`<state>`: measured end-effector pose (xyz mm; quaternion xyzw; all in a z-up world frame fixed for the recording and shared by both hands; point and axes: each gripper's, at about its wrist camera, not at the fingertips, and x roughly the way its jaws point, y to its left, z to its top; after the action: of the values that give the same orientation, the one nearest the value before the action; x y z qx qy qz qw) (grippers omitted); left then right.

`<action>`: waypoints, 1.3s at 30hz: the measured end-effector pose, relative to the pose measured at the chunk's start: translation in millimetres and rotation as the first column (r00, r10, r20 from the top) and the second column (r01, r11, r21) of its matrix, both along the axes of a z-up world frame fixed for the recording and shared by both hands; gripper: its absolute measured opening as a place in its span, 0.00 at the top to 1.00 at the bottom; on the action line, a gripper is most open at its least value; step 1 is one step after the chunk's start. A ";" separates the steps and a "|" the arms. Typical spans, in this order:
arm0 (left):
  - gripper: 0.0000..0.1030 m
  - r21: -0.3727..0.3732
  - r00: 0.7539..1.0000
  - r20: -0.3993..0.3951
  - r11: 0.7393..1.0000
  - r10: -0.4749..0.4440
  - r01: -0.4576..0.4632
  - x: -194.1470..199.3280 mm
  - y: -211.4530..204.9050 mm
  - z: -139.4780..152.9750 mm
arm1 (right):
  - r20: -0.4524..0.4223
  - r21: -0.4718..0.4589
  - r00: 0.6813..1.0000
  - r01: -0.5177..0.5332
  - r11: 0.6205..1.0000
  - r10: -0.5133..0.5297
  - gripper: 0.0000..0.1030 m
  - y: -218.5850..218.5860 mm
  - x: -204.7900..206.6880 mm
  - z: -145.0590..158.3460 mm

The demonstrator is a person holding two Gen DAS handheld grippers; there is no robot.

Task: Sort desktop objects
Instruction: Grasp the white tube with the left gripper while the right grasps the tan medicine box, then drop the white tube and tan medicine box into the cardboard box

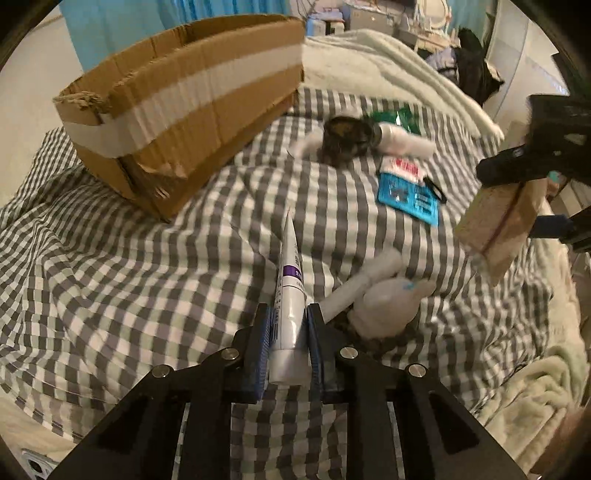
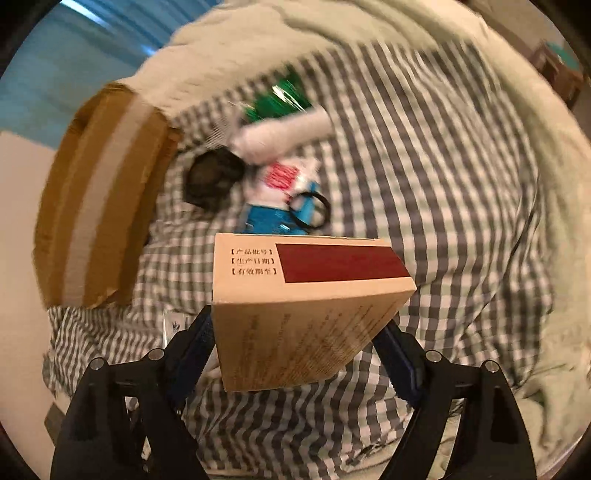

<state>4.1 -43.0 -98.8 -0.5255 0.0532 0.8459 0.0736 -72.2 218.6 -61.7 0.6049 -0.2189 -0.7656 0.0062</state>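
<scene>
While a grey checked sheet [image 1: 147,266] covers the bed, a pale blanket [image 1: 388,62] and blue curtain [image 1: 110,22] lie beyond. The cardboard box [image 1: 192,92] stands there, its contents hidden. The left gripper [image 1: 289,325] clamps a white tube [image 1: 290,295]; the right gripper [image 2: 295,343] holds a tan carton [image 2: 295,314] aloft.
</scene>
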 end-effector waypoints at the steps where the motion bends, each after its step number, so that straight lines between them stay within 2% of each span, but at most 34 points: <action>1: 0.81 0.010 1.000 -0.007 1.000 0.017 -0.017 -0.9 -4.4 2.2 | -0.018 0.006 1.000 -0.013 1.000 0.013 0.20 -2.6 0.3 10.8; 4: 0.81 0.060 0.998 -0.009 0.996 0.059 -0.059 -6.3 -12.0 15.9 | -0.054 0.010 0.997 -0.055 0.998 0.055 0.20 -7.5 0.6 40.4; 12: 0.81 0.257 0.990 -0.115 0.965 0.084 -0.052 -39.6 -24.0 111.3 | -0.151 0.071 0.975 -0.155 0.985 0.164 0.20 -22.3 -24.6 123.1; 17: 0.81 0.224 0.978 -0.194 0.974 0.081 -0.037 -70.7 -33.7 168.0 | -0.253 0.084 0.939 -0.218 0.972 0.233 0.20 -47.0 -52.9 172.4; 21: 0.81 0.209 0.967 -0.220 0.974 0.129 -0.083 -107.6 -53.8 202.5 | -0.323 0.033 0.915 -0.244 0.969 0.241 0.20 -75.8 -80.4 193.3; 23: 0.81 0.184 0.955 -0.257 0.978 0.147 -0.101 -122.7 -65.0 214.0 | -0.346 0.011 0.908 -0.248 0.969 0.237 0.20 -88.8 -91.5 196.5; 26: 0.81 0.137 0.942 -0.295 0.983 0.161 -0.125 -143.1 -79.3 214.6 | -0.366 -0.012 0.899 -0.264 0.964 0.241 0.20 -116.5 -111.1 192.6; 28: 0.81 0.169 0.943 -0.274 0.975 0.189 -0.147 -152.9 -90.9 204.4 | -0.368 0.002 0.893 -0.279 0.960 0.260 0.20 -135.7 -123.0 185.4; 30: 0.81 0.211 0.942 -0.220 0.955 0.253 -0.207 -165.4 -104.8 189.6 | -0.359 -0.006 0.894 -0.291 0.957 0.270 0.20 -152.4 -133.8 174.0; 32: 0.81 0.207 0.941 -0.201 0.951 0.273 -0.231 -174.1 -112.3 181.0 | -0.345 -0.050 0.902 -0.295 0.954 0.260 0.20 -165.2 -142.7 160.7; 35: 0.81 0.172 0.939 -0.233 0.961 0.252 -0.215 -173.3 -118.3 176.3 | -0.353 -0.177 0.912 -0.286 0.942 0.210 0.19 -173.0 -153.9 151.0; 36: 0.76 0.154 0.939 -0.245 0.966 0.243 -0.209 -172.2 -120.7 174.4 | -0.369 -0.229 0.913 -0.270 0.935 0.173 0.14 -173.4 -156.5 150.8; 38: 0.46 0.122 0.938 -0.248 0.969 0.241 -0.216 -171.2 -127.5 171.6 | -0.390 -0.259 0.911 -0.245 0.934 0.131 0.06 -170.1 -158.8 153.2; 39: 0.19 0.108 0.934 -0.251 0.966 0.254 -0.234 -170.7 -132.8 171.4 | -0.401 -0.263 0.909 -0.236 0.936 0.117 0.06 -168.0 -159.6 155.7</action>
<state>-166.6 -175.9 72.6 -0.4082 -0.0355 0.9120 -0.0194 -231.7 50.7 93.9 0.4547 -0.2728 -0.8210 0.2118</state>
